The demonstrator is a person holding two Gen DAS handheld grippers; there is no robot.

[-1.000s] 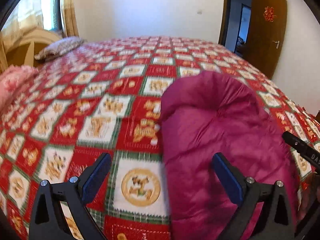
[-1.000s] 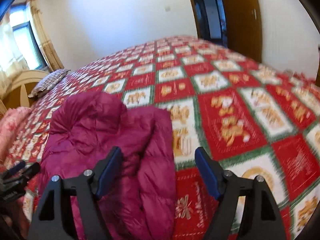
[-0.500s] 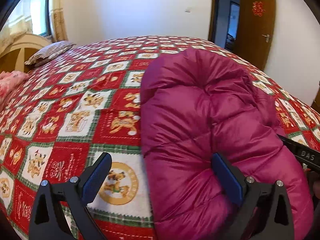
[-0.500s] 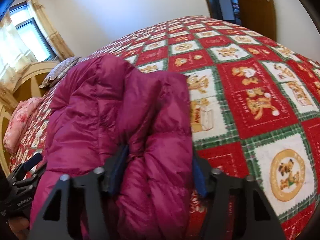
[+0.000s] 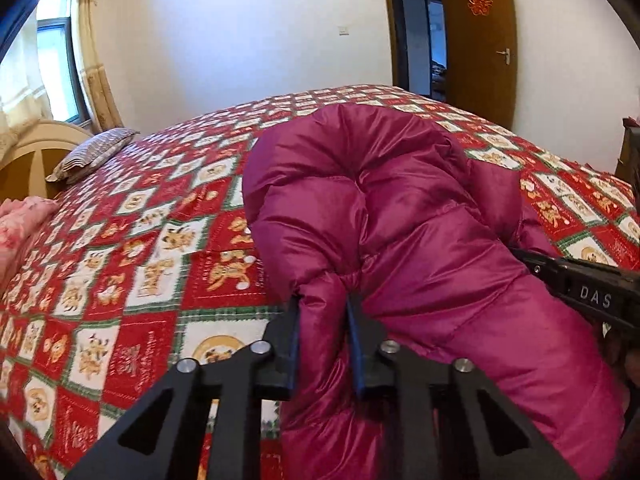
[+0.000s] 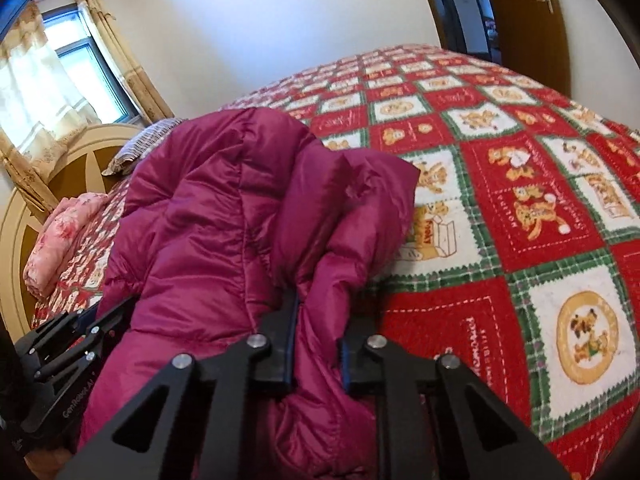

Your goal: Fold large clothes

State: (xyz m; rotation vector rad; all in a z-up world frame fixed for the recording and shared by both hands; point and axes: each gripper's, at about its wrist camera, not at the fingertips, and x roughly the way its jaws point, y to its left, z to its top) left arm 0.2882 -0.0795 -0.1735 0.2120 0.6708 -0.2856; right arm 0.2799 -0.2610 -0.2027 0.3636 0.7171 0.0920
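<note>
A magenta puffer jacket (image 5: 392, 216) lies bunched on the bed, its length running away from me. In the left wrist view my left gripper (image 5: 323, 308) is closing, and its pads pinch a fold of the jacket's near left edge. My right gripper (image 6: 318, 316) is closing too, and it squeezes a fold of the jacket (image 6: 224, 208) on its near right side. Each gripper also appears in the other's view: the right gripper (image 5: 580, 288) at the right edge, the left gripper (image 6: 68, 344) at the lower left.
The bed carries a red, white and green patchwork quilt (image 5: 160, 248) with bear prints. A striped pillow (image 5: 94, 154) and a pink folded cloth (image 6: 60, 236) lie by the wooden headboard (image 6: 76, 164). A wooden door (image 5: 478, 36) stands open beyond the bed.
Both grippers went from wide open to nearly shut, each now pinching a fold of the jacket. The left gripper moved right onto the jacket's edge.
</note>
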